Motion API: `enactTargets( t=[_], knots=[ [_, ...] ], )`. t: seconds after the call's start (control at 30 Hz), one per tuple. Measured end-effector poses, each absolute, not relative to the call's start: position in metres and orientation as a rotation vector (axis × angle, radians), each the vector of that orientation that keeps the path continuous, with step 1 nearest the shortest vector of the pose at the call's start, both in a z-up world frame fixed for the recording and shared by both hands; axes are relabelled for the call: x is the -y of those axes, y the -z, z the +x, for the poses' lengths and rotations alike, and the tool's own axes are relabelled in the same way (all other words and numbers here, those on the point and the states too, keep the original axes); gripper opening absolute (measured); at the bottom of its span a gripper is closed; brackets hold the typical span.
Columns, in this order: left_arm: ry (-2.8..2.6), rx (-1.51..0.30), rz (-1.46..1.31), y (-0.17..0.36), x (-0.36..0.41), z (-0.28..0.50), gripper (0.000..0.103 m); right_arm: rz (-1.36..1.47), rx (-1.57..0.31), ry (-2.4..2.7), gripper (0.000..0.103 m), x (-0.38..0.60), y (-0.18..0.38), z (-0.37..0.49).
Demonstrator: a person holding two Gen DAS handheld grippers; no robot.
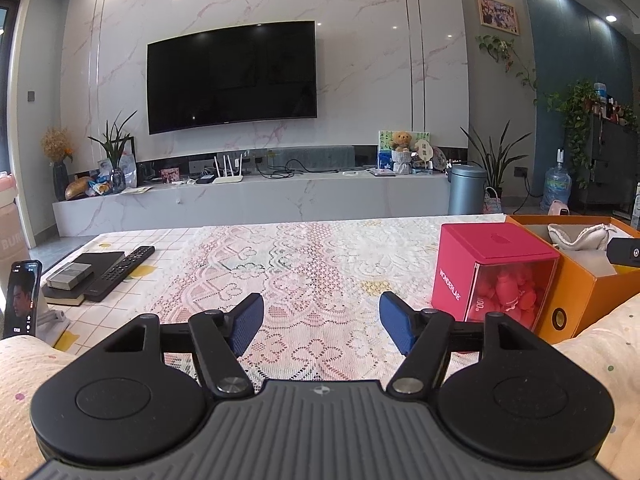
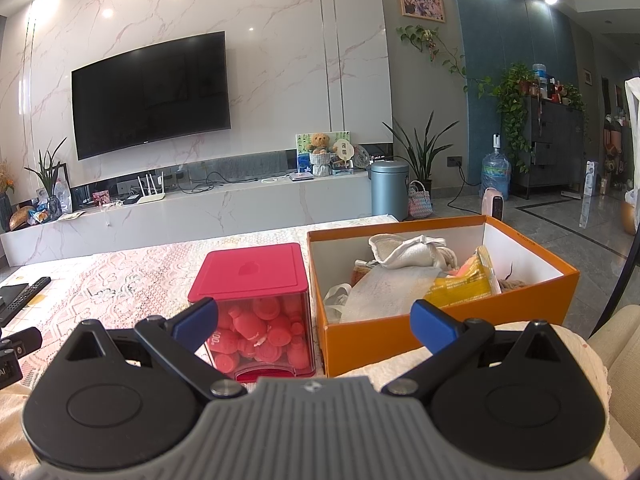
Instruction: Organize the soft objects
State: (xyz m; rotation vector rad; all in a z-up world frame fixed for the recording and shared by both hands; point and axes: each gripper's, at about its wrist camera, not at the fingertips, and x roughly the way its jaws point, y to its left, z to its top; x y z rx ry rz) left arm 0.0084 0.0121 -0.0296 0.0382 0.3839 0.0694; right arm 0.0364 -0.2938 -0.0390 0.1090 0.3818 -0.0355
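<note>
An orange cardboard box [image 2: 448,330] stands on the lace-covered table [image 2: 120,280] and holds soft things: a white cloth bundle [image 2: 408,254], a white bag [image 2: 384,292] and a yellow packet [image 2: 464,284]. It also shows in the left wrist view [image 1: 584,300]. My right gripper [image 2: 314,318] is open and empty, just in front of the box's near left corner. My left gripper [image 1: 322,320] is open and empty over the bare tablecloth [image 1: 300,264], left of the boxes.
A pink lidded box [image 2: 256,304] full of small red bottles stands left of the orange box, and shows in the left wrist view [image 1: 488,272]. A remote [image 1: 120,272], a book stack [image 1: 72,280] and a phone on a stand [image 1: 22,300] sit at the table's left.
</note>
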Motion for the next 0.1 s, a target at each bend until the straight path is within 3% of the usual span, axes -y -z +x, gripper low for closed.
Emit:
enactTargets(
  t=[0.1],
  knots=[
    [-0.069, -0.383, 0.036, 0.0307, -0.0120, 0.0076, 0.082, 0.106, -0.384, 0.035, 0.100, 0.2943, 0.0387, 0.0361]
  ],
)
